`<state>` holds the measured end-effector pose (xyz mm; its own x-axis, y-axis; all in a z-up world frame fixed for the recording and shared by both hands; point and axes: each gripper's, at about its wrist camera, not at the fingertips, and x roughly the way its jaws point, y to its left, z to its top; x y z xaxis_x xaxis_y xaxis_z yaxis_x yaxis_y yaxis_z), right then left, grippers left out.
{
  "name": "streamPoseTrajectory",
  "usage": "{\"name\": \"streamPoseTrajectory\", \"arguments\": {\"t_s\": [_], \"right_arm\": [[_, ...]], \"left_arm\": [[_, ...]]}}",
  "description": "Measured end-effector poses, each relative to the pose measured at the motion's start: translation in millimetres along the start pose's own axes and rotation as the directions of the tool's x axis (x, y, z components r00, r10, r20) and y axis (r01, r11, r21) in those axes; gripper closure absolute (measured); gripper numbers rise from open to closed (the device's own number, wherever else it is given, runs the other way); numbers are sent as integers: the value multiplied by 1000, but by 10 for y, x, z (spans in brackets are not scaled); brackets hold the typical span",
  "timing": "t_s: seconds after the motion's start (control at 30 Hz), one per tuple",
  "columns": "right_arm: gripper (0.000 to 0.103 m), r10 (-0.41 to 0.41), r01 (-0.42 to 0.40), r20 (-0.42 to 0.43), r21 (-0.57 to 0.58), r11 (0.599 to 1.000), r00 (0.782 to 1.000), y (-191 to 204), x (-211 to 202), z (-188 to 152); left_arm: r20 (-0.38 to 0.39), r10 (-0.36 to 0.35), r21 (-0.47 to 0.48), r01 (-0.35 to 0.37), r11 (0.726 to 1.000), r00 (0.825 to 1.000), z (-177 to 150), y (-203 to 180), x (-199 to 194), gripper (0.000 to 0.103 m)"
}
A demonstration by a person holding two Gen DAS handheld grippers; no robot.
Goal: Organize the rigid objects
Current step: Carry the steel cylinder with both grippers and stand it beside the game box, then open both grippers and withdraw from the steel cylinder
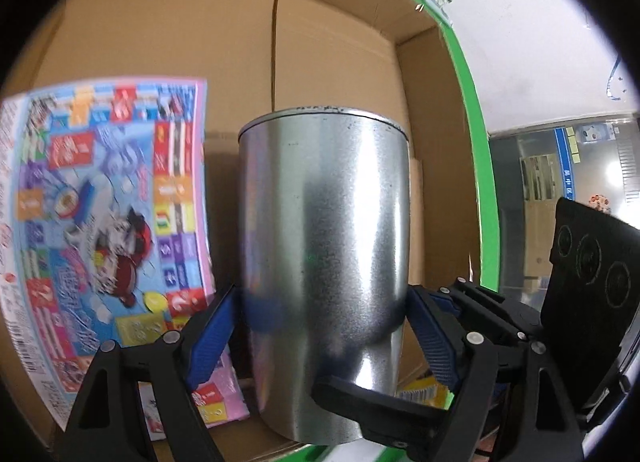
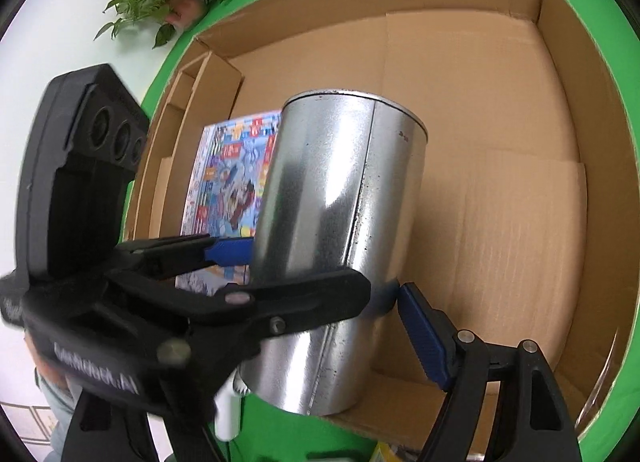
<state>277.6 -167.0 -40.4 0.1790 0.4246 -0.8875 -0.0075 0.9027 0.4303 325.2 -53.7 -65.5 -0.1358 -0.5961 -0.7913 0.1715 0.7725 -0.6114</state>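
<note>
Cardboard box on green cloth, holding a board-game box; metal tin clamped by left gripper and right gripper together (one across the other). Lower it level, clear of the game; release both sides only once its base rests.

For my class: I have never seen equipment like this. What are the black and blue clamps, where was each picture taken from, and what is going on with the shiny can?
No robot here: a person holds a two-finger tool in each hand, and each carries a fisheye camera looking along its fingers. One picture comes from the left tool, the other from the right tool. Both tools clamp one metal can with their blue pads, over an open cardboard box. In the box, a colourful board-game box leans against a wall. The box stands on a green surface.
</note>
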Motion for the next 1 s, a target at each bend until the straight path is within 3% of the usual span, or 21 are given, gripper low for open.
{"name": "streamPoseTrajectory", "arguments": {"t_s": [0.37, 0.53, 0.67, 0.77, 0.83, 0.9, 1.0], "right_arm": [[28, 34, -33, 3, -80, 996, 999, 91, -93, -207], [26, 49, -49, 4, -53, 997, 999, 33, -62, -220], [23, 23, -21, 40, -51, 998, 999, 35, -84, -261], [22, -18, 28, 115, -86, 996, 993, 151, -282, -377], [14, -32, 53, 197, -101, 993, 980, 208, -504, -493], [10, -71, 105, 315, -93, 990, 947, 225, -805, -671], [10, -193, 230, 438, -33, 973, 878, 181, -1130, -977]], "left_arm": [[33, 51, -34, -50, 998, 998, -236, 89, -197, 19], [51, 77, -31, -76, 997, 996, -289, 18, -318, 19], [115, 100, 15, -102, 995, 988, -427, -42, -556, 19], [250, 153, 44, -169, 985, 956, -584, -7, -893, 19], [360, 218, 62, -256, 965, 907, -755, 66, -1137, 19], [438, 263, 72, -326, 943, 859, -945, 159, -1276, 19], [455, 291, 97, -371, 923, 842, -1153, 279, -1226, 23]]}}
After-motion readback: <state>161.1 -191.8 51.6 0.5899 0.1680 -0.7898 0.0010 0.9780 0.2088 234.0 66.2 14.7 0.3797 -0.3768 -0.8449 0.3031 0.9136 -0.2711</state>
